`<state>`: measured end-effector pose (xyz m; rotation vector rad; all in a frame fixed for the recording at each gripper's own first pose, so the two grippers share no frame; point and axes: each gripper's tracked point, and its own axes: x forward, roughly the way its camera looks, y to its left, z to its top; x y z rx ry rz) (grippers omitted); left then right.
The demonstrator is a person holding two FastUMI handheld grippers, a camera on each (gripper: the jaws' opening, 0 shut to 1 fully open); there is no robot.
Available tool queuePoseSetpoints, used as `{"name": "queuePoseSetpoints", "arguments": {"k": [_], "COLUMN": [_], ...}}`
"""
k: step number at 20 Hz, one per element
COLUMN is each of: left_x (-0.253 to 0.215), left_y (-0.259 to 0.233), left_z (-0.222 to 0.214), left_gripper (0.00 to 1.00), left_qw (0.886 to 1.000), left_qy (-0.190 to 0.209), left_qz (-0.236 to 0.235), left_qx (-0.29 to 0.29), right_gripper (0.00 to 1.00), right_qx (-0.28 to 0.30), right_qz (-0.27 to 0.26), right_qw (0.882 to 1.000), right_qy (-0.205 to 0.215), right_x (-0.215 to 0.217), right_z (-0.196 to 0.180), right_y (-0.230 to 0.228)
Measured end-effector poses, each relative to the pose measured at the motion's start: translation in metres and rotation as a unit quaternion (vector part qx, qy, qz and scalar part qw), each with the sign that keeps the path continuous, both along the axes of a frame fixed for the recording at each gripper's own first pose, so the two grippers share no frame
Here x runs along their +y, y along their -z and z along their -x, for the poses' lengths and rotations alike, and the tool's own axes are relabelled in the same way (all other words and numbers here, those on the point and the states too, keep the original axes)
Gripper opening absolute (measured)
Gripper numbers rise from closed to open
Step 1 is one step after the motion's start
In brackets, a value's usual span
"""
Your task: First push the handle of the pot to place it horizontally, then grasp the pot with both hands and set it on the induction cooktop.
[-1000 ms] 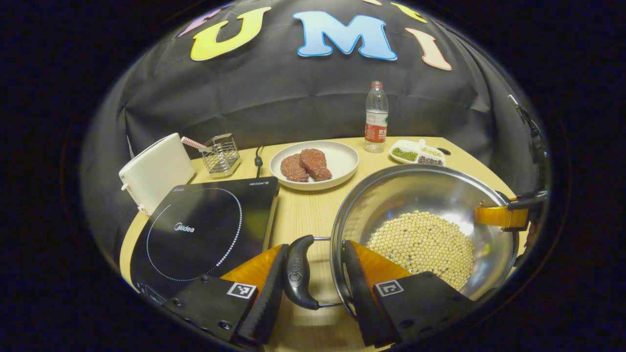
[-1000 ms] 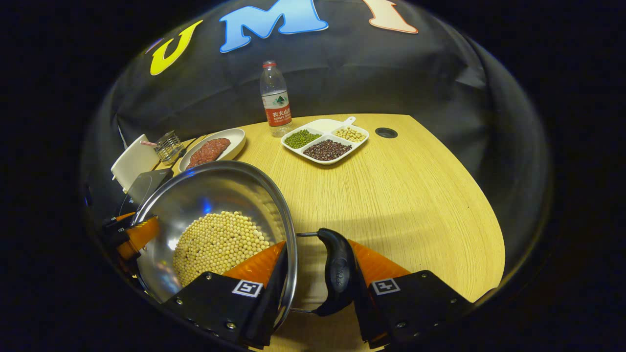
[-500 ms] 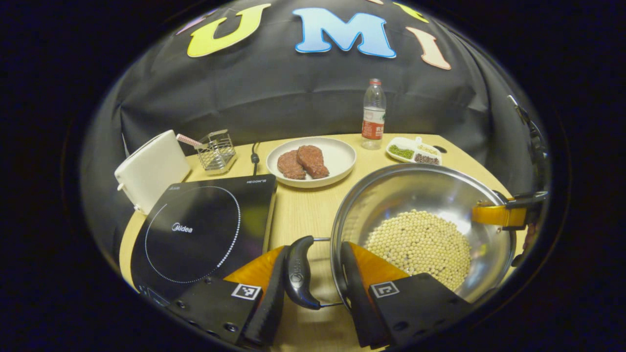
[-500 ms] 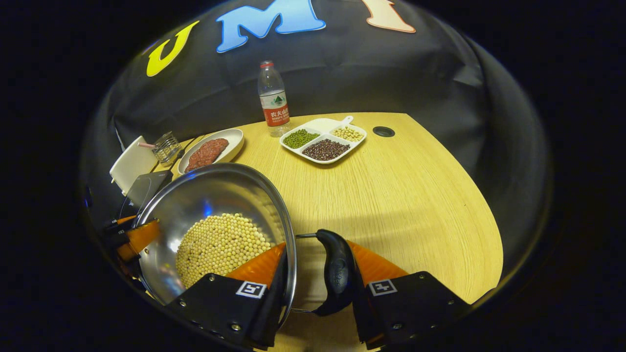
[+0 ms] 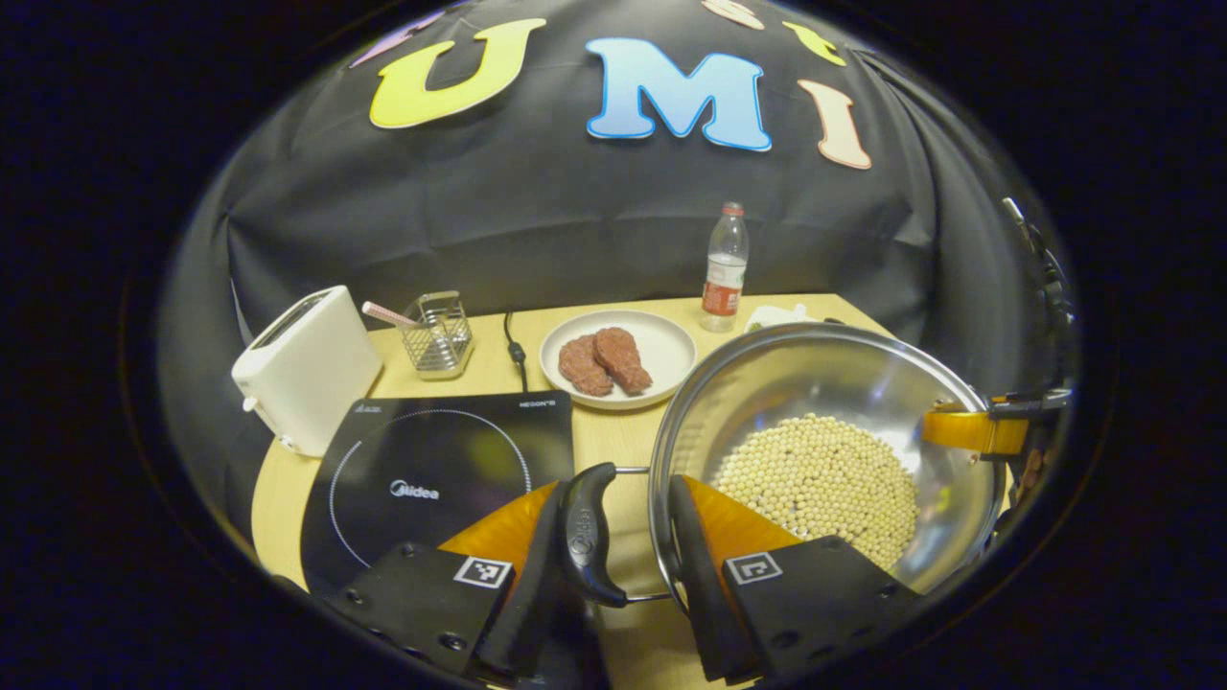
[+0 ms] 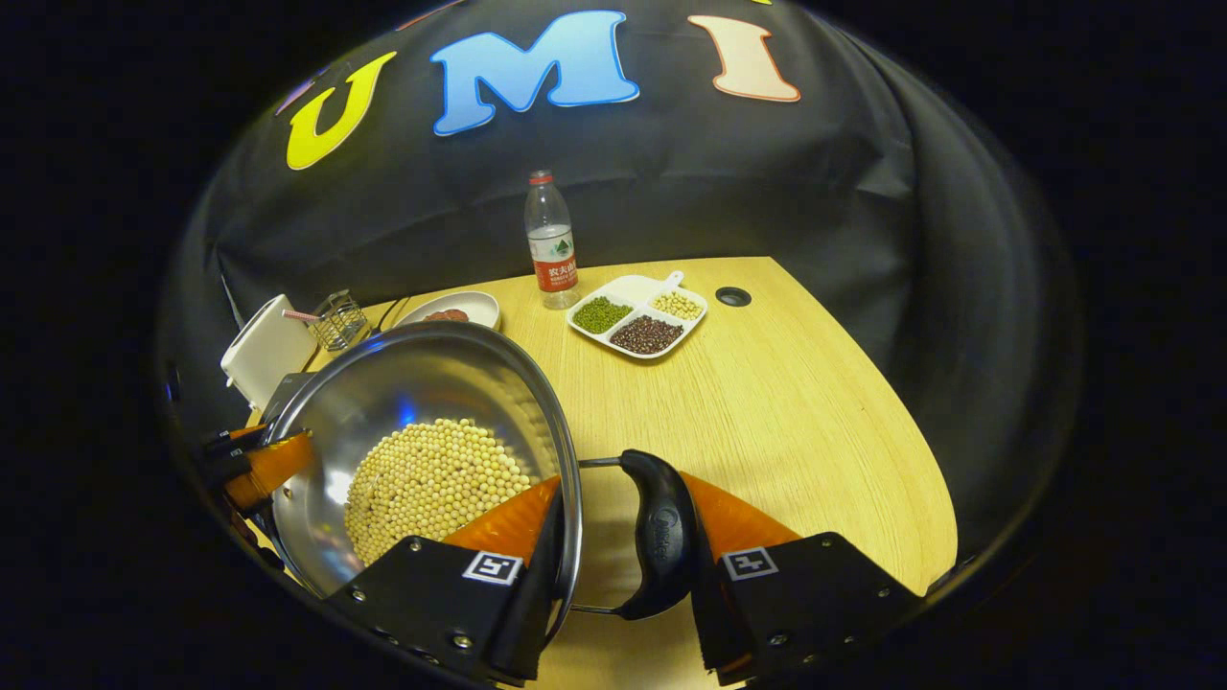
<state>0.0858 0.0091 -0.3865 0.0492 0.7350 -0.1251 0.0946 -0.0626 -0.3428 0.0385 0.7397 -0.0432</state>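
The pot (image 5: 824, 450) of pale beans is held above the surface (image 6: 767, 402), right of the cooktop (image 5: 431, 474). The left hand-held gripper (image 5: 618, 551) pinches handle and rim together; the right hand-held gripper (image 6: 613, 546) does likewise opposite. Behind the cooktop stand a toaster (image 5: 307, 369), wire rack (image 5: 436, 331) and plate of meat (image 5: 618, 356); a bottle (image 6: 549, 240) and divided dish (image 6: 637, 321) stand farther right.

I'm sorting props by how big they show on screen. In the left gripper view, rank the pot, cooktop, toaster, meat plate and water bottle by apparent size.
1. pot, nearest the camera, so it looks inflated
2. cooktop
3. toaster and plate, too alike to rank
4. bottle, farthest back
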Motion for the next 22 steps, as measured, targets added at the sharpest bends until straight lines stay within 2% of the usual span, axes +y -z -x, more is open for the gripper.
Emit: {"name": "queuePoseSetpoints", "arguments": {"k": [3, 4, 5, 7, 8, 9, 10, 11, 12, 17, 18, 19, 20, 21, 22], "left_x": [0.023, 0.032, 0.042, 0.062, 0.071, 0.08, 0.089, 0.098, 0.107, 0.144, 0.151, 0.158, 0.164, 0.171, 0.178], "left_y": [-0.022, -0.028, -0.032, -0.038, -0.041, -0.044, -0.045, -0.046, -0.048, -0.054, -0.054, -0.052, -0.049, -0.045, -0.043], "left_z": [0.001, 0.001, 0.002, 0.005, 0.002, 0.003, 0.001, 0.001, 0.0, -0.007, -0.009, -0.01, -0.013, -0.014, -0.017], "left_gripper": [0.63, 0.7, 0.63, 0.7, 0.67, 0.7, 0.67, 0.7, 0.67, 0.67, 0.63, 0.66, 0.63, 0.66, 0.63], "left_qw": [1.0, 1.0, 1.0, 1.0, 1.0, 1.0, 1.0, 1.0, 1.0, 1.0, 1.0, 1.0, 1.0, 0.999, 0.999], "left_qy": [0.006, 0.007, 0.006, 0.005, 0.004, 0.003, 0.0, -0.003, -0.007, -0.023, -0.025, -0.027, -0.029, -0.033, -0.037], "left_qz": [0.0, 0.0, 0.0, -0.002, -0.004, -0.004, -0.005, -0.005, -0.006, -0.007, -0.008, -0.008, -0.006, -0.005, -0.006], "left_qx": [-0.006, -0.006, -0.005, 0.003, 0.001, 0.001, 0.002, 0.002, 0.002, 0.004, 0.004, 0.004, 0.005, 0.008, 0.008], "right_gripper": [0.61, 0.61, 0.61, 0.61, 0.61, 0.61, 0.61, 0.61, 0.61, 0.61, 0.61, 0.61, 0.61, 0.61, 0.61], "right_qx": [-0.006, -0.008, -0.008, -0.007, -0.006, -0.007, -0.006, -0.005, -0.003, -0.002, 0.0, 0.001, 0.003, 0.005, 0.006], "right_qz": [-0.001, -0.001, -0.002, 0.001, 0.0, 0.0, 0.0, 0.0, -0.001, -0.002, -0.004, -0.005, -0.004, -0.002, -0.002], "right_qw": [1.0, 1.0, 1.0, 1.0, 1.0, 1.0, 1.0, 1.0, 1.0, 1.0, 1.0, 1.0, 1.0, 1.0, 0.999], "right_qy": [0.004, 0.004, 0.004, -0.001, -0.003, -0.005, -0.007, -0.009, -0.012, -0.024, -0.025, -0.026, -0.028, -0.031, -0.032], "right_x": [0.025, 0.034, 0.043, 0.061, 0.071, 0.08, 0.088, 0.097, 0.105, 0.138, 0.144, 0.151, 0.157, 0.162, 0.168], "right_z": [0.013, 0.015, 0.016, 0.017, 0.017, 0.015, 0.014, 0.013, 0.011, -0.008, -0.01, -0.013, -0.016, -0.019, -0.023], "right_y": [-0.023, -0.028, -0.032, -0.036, -0.038, -0.041, -0.042, -0.042, -0.044, -0.04, -0.039, -0.036, -0.034, -0.031, -0.028]}}
